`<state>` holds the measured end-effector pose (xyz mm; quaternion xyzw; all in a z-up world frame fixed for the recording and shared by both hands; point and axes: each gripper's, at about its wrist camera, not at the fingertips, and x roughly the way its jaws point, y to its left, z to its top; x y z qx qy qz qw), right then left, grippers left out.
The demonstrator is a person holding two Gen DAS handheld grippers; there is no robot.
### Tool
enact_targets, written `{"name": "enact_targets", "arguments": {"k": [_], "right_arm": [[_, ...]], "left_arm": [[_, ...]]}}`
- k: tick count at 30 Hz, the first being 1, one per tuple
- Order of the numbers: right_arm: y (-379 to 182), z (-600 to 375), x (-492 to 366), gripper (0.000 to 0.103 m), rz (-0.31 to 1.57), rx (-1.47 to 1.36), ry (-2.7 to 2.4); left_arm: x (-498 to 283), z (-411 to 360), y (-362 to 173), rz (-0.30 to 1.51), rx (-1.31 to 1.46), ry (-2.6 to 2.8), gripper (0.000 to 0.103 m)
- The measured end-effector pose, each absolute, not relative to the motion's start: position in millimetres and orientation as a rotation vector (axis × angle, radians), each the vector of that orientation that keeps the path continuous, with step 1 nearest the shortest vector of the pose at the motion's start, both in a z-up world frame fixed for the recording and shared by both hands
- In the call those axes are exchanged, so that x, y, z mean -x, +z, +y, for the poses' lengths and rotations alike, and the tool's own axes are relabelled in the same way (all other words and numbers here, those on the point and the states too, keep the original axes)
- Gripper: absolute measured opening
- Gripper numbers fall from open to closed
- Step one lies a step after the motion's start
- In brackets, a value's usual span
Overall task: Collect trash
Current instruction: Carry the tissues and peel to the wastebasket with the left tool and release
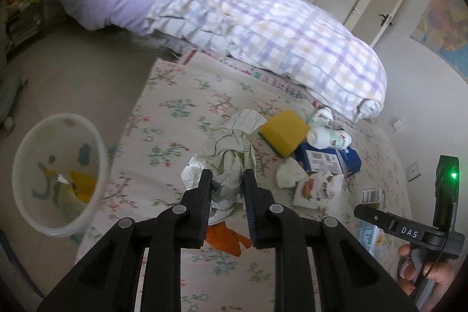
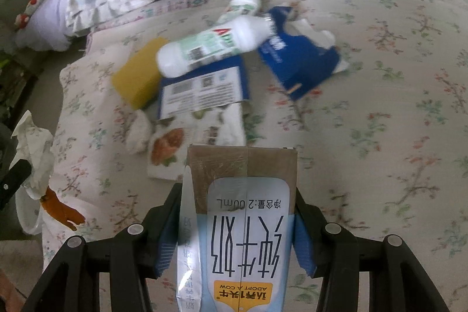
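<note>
Big picture first: the bed (image 1: 175,113) with its floral cover lies beneath both my grippers, and plenty of trash is left on it. Off to the left of my left gripper (image 1: 225,180), down on the floor, sits the white bin (image 1: 96,136), with a few scraps already inside, so I judge the job is underway but far from finished.

Ahead of my right gripper (image 2: 238,212) lies the pile not yet collected: a blue flattened box (image 2: 298,60), a yellow sponge (image 2: 137,78), two white bottles (image 2: 210,46), a snack wrapper (image 2: 187,142) and a small tissue wad (image 2: 140,133).

My right gripper is clamped on a milk carton (image 2: 242,224), pads pressing both its sides. My left gripper is pinching a wad of crumpled paper (image 1: 231,154), with an orange scrap (image 1: 228,239) dangling beneath it. Both loads look bound for the bin next.
</note>
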<state>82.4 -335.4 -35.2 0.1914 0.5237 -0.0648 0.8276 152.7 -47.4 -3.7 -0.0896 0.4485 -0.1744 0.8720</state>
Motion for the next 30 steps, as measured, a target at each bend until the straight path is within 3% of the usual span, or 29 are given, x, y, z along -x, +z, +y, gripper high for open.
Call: {"name": "enact_targets", "arguments": {"k": [30], "right_arm": [[-50,-181,-130,0.057,1.118,-0.3,0.073]], "left_arm": [[-149,128,-10,0.86,0.337,-0.05,0.023]]}}
